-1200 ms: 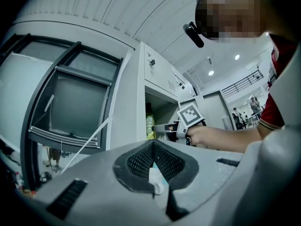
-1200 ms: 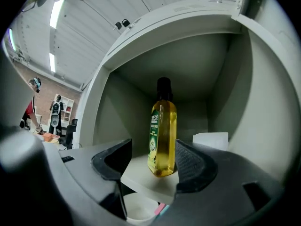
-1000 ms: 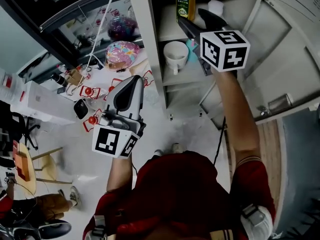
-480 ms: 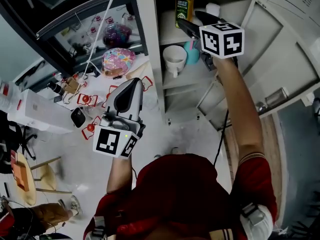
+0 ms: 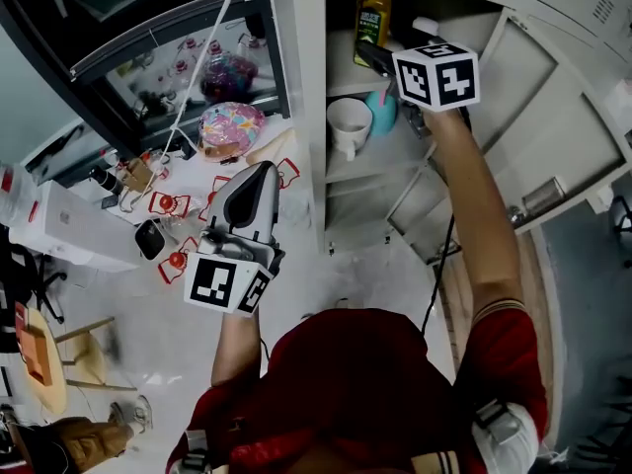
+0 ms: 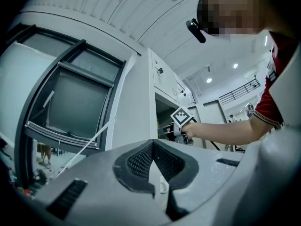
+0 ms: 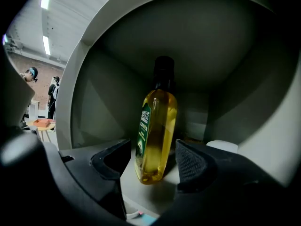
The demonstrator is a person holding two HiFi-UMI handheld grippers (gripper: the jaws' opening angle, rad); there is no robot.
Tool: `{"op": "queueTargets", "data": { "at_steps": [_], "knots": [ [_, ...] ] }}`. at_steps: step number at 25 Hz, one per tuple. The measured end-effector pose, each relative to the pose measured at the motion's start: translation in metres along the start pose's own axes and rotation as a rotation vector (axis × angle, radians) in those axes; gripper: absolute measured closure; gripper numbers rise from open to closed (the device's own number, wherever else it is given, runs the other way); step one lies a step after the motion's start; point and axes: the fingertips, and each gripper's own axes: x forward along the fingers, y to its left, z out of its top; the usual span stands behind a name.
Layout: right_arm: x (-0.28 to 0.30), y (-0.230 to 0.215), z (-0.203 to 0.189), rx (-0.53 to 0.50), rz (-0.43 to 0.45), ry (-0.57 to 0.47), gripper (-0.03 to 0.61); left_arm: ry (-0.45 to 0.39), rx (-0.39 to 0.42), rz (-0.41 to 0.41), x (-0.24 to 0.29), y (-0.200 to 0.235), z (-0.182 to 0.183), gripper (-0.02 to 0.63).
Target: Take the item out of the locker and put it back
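Change since earlier: right gripper (image 7: 153, 163) has gone deeper into the locker (image 5: 308, 87) and closer to the oil bottle (image 7: 155, 126); left gripper (image 6: 153, 144) has barely shifted.
Left gripper: held low outside the locker, over the floor; fingers pressed together, nothing between them.
Right gripper: raised at arm's length to the upper shelf; fingers (image 7: 194, 164) spread, one each side of the bottle's lower body. No firm contact shows.
Oil bottle: upright on the upper shelf, towards the back; yellow liquid nearly to the shoulder, dark cap, green label.
Handling (judged): fairly heavy for its size when this full; wall smooth, probably plastic, likely slippery; tall and narrow, so easily tipped by a nudge.
Where to hold (judged): across the broad body at label height, below the shoulder; not the neck or cap.
Neighbours: white cup (image 5: 346, 121) and a teal item (image 5: 381, 112) on the shelf below; a white object (image 7: 221, 147) just beside the bottle.
Hidden or unclear: marker cube (image 5: 435, 75) covers the right fingers in the head view; white object cut off by the right finger; label print too small to read; locker's back wall dark.
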Motion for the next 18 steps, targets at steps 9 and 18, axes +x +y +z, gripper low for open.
{"op": "queueTargets", "data": {
  "at_steps": [9,18],
  "knots": [
    [0.015,-0.005,0.002,0.046,0.057,-0.006,0.308,0.001,0.007,-0.008,0.000,0.008,0.002,0.607],
    [0.031,0.000,0.004,0.030,0.125,0.023,0.310,0.019,0.014,-0.020,0.003,0.008,-0.002,0.607]
  ]
}}
